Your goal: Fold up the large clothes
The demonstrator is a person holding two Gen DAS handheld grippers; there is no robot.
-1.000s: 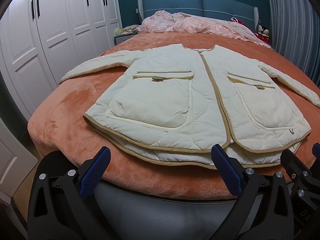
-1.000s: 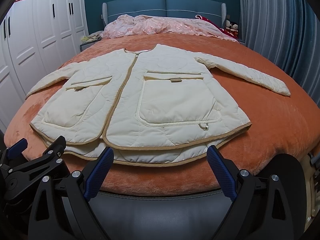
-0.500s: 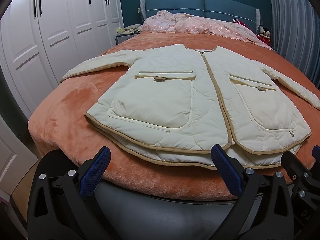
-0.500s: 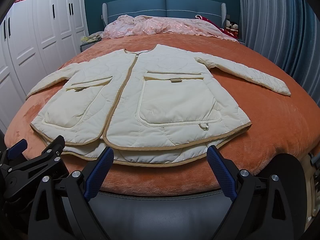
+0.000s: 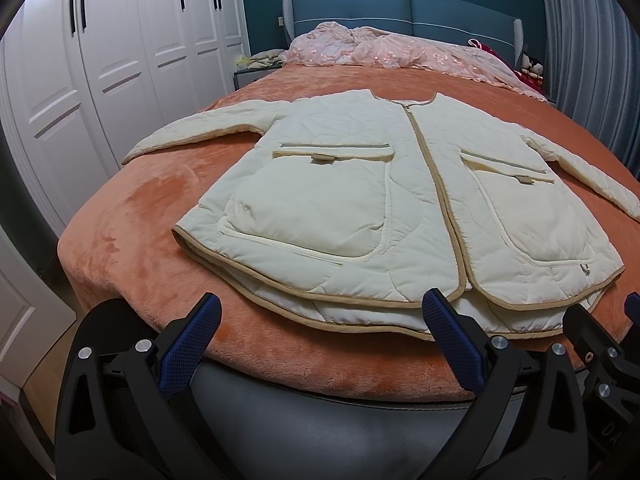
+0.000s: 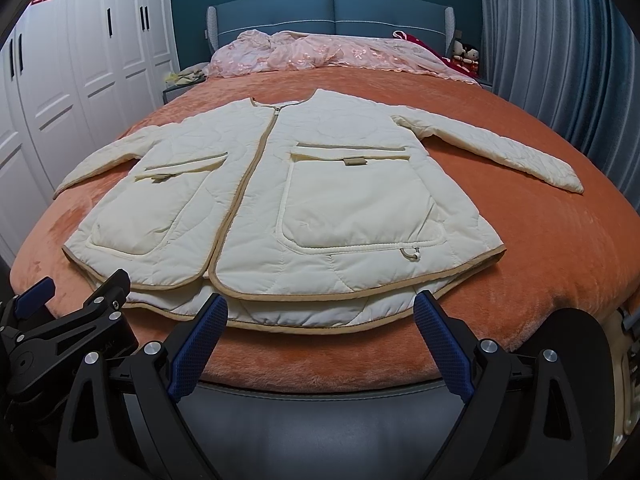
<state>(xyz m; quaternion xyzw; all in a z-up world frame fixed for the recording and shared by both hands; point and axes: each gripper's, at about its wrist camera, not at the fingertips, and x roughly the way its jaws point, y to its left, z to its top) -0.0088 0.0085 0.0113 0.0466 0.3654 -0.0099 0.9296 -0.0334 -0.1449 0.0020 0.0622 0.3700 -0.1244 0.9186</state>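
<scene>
A cream quilted jacket (image 5: 360, 200) with tan trim lies flat, front up and zipped, on an orange bedspread (image 5: 132, 216), both sleeves spread out; it also shows in the right wrist view (image 6: 320, 200). My left gripper (image 5: 320, 320) is open and empty, just short of the hem at the bed's foot. My right gripper (image 6: 320, 320) is open and empty, also just before the hem. The right gripper shows at the edge of the left wrist view (image 5: 600, 344); the left gripper shows in the right wrist view (image 6: 68, 320).
A pink quilt (image 6: 332, 52) is bunched by the blue headboard (image 6: 332, 12). White wardrobes (image 5: 100, 60) stand left, a grey curtain (image 6: 560, 40) right. A padded grey bed frame edge (image 6: 320, 412) lies below the grippers.
Both grippers have crept slightly forward and up; the jacket has not moved.
</scene>
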